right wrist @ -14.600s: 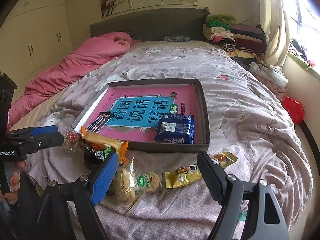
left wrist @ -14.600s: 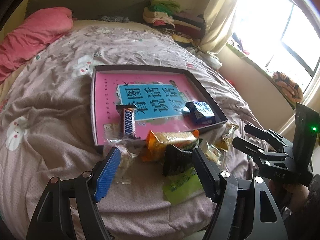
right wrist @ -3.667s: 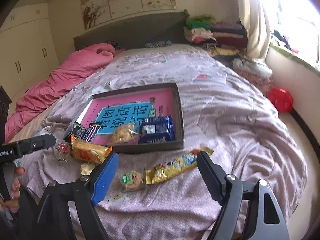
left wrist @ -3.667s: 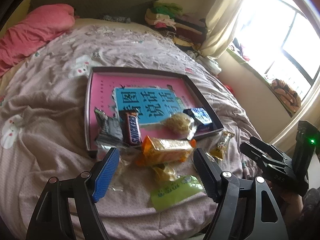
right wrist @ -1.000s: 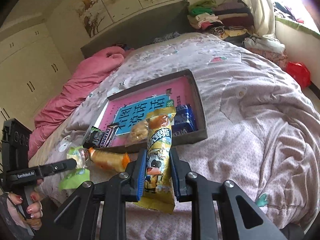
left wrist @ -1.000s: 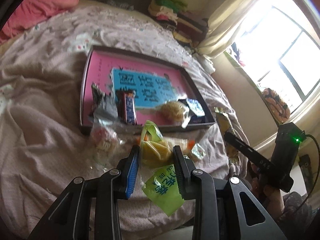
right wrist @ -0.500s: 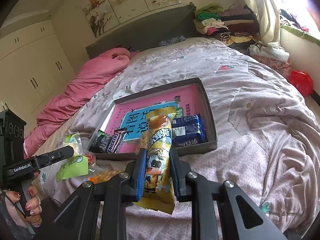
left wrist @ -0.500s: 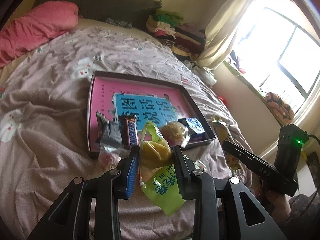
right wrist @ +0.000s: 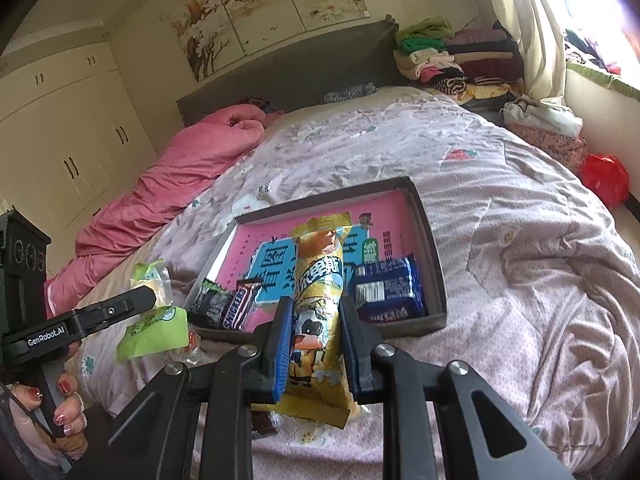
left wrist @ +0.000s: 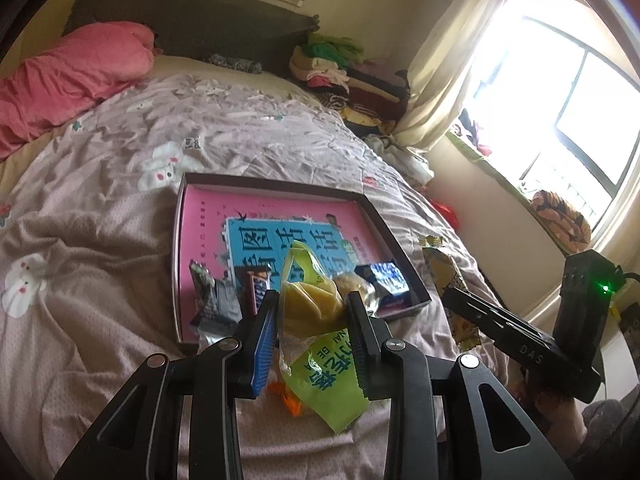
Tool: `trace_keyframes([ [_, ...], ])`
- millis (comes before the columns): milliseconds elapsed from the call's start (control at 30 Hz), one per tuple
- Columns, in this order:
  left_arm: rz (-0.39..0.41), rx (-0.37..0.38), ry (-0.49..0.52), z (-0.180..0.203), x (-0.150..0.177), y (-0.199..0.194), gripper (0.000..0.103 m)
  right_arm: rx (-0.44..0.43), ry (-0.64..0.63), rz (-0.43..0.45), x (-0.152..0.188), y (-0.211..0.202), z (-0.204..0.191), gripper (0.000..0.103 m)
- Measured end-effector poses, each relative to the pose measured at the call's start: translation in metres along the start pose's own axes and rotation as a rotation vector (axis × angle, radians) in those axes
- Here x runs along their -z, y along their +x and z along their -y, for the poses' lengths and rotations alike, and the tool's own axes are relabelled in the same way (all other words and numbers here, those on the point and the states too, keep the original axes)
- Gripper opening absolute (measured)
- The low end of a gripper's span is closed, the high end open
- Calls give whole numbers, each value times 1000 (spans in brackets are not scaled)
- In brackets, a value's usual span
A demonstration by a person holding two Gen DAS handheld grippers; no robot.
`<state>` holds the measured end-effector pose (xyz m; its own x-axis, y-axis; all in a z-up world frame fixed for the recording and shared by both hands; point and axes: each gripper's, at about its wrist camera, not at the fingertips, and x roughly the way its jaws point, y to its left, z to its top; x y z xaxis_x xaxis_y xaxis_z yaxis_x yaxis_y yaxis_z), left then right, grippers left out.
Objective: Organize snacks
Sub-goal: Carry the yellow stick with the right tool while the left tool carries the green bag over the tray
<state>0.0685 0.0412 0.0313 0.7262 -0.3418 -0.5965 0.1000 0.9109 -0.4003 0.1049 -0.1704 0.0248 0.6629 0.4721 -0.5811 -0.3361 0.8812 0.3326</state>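
Nearest the left wrist camera, the left claw is clamped on a clear-and-green plastic snack packet with a yellow cake inside, held clear of the bed, its green printed end hanging below the fingers. Close before the right wrist camera, the right claw is pressed together on a long yellow printed snack bag, which stands nearly upright between the pads and reaches above and below them. A small orange wrapper lies on the quilt under the left claw. Just beyond both claws, a shallow dark-rimmed cardboard tray with a pink and blue printed bottom rests on the mauve flower-print quilt. Along the tray's near edge lie a crumpled dark foil wrapper, a brown Snickers bar, a round pale pastry in clear wrap and a blue biscuit pack. Farther back, a pink duvet is bunched against the dark headboard, and folded clothes are stacked beside the curtain.
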Motion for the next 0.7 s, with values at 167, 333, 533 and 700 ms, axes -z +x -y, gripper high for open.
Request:
trace_keyframes([
  [167,14,-10,-1,0,-7,5,34,-6,-11,22,-8,1,-5,23],
  [333,27,-21,7,3,-13,9,34,-6,-18,38,-16,4,-8,23],
  [533,38,-19,15,11,-23,17,34,-4,-20,53,-24,7,-9,23],
  [700,44,-24,31,19,-30,24,34,0,-14,63,-30,9,-9,23],
])
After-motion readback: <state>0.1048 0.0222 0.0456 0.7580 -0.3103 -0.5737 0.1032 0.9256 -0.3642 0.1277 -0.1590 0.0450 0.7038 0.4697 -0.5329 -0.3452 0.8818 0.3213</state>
